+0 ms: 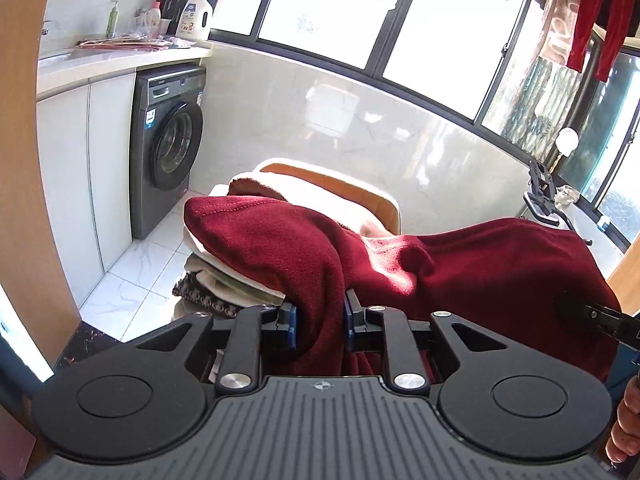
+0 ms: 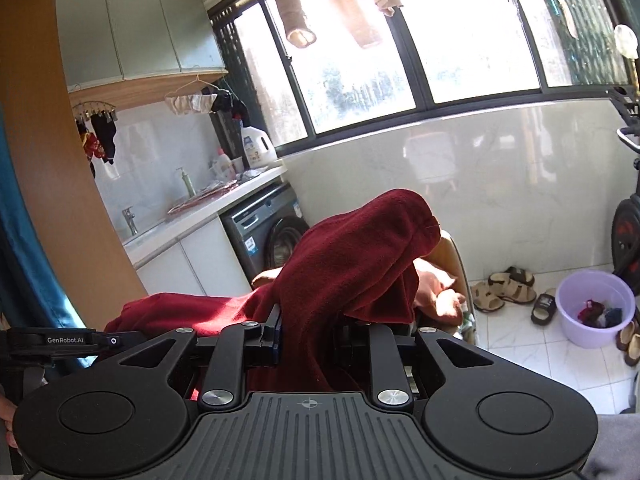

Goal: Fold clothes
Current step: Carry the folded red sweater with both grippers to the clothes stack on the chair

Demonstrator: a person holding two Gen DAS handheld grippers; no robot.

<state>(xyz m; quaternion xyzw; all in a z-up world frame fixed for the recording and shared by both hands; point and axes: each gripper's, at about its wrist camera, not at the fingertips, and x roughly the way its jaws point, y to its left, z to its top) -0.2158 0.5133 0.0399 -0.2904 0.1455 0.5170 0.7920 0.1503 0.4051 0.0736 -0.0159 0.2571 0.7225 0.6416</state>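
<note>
**Between both hand-held grippers: one dark red fleece garment, pinched at each end**

On the side of the left hand-held gripper [image 2: 60, 341], seen from the right wrist, white lettering reads "GenRobot.AI". The white detergent jug with a blue cap [image 1: 195, 12] on the pale stone worktop [image 1: 120, 62] carries a label whose words are too small to read, and so does the sticker on the grey front-loading washing machine [image 1: 168, 148] below.

The dark red fleece garment [image 1: 460, 272] hangs in the air between the two tools, above a tan chair with a white frame [image 1: 352, 194] that holds a stack of folded pale cloths [image 1: 224, 280]. In the left wrist view, a thick fold of the garment rises straight out of the left hand-held gripper [image 1: 320, 322], whose blue-padded fingers [image 1: 290, 326] are closed onto the cloth, with a narrow gap filled by fabric. From there the cloth runs across to the right hand-held gripper [image 1: 600, 320] at the frame's edge.

In the right wrist view, the right hand-held gripper [image 2: 308, 332] likewise pinches a bunched fold, which humps up above the fingers and drapes over the right one, hiding it.

A lilac plastic basin [image 2: 596, 308] with small clothes stands on the tiled floor [image 2: 520, 340].
</note>
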